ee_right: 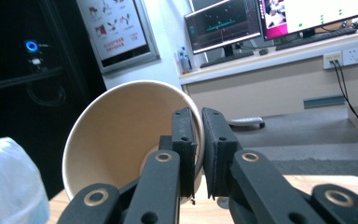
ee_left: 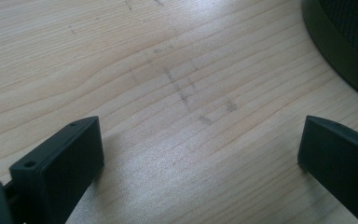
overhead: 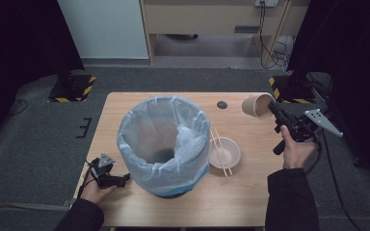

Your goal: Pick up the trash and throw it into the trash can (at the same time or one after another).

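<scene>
Gripping a paper cup (overhead: 257,106) by its rim, I have my right gripper (overhead: 272,109) up at about two o'clock over the table (overhead: 139,103), near the far right corner. From the right gripper view the jaws are pinched tight on the cup's (ee_right: 121,140) wall, one jaw inside the mouth and one outside, and the cup hangs tilted with its open mouth turned towards the camera.

I judge the cup to be very light and thin-walled, so it will dent or fold if squeezed hard, and a pinch on one side of the rim lets it swing. The rolled rim is the stiffest part, so that is where I would keep hold.

At the centre of the table stands a bin (overhead: 164,144) lined with a pale blue bag (overhead: 192,139), its mouth wide open. At about three o'clock from the bin, just beside it, sits a small white bowl (overhead: 224,153) with chopsticks (overhead: 220,151) laid across it.

My left gripper (overhead: 110,177) rests low at about eight o'clock, close to the bin's foot. In the left gripper view its jaws stand wide apart over bare wood (ee_left: 168,93) with nothing between them, the bin's dark base (ee_left: 340,51) at the upper right
</scene>
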The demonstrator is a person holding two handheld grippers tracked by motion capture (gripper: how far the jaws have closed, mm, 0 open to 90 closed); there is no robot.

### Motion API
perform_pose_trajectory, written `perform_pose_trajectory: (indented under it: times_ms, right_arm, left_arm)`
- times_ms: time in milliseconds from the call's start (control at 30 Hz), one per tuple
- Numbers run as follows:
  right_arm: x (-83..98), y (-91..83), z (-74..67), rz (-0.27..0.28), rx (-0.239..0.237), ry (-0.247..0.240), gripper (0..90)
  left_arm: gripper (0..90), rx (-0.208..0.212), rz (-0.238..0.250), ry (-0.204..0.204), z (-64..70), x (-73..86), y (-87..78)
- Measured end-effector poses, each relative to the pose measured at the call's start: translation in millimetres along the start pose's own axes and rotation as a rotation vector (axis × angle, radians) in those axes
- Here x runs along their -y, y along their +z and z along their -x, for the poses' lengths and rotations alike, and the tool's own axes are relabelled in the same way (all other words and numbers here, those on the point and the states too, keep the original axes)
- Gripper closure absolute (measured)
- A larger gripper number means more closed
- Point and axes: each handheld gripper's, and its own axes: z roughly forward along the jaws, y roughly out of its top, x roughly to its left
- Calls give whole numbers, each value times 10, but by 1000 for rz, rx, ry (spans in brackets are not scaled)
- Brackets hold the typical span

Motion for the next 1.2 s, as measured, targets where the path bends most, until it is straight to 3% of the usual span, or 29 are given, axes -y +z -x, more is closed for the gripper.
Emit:
perform_pose_trajectory:
  times_ms: [267, 633, 1200]
  right_arm:
    - [-121, -48, -114, 45, -40, -13, 846]
    - [-390, -182, -433, 142, -149, -36, 847]
    - [-534, -229, -898, 190, -314, -53, 847]
  left_arm:
    - [0, 0, 0, 0, 0, 0, 0]
    - [0, 0, 0, 0, 0, 0, 0]
    - [0, 1, 1, 2, -1, 0, 1]
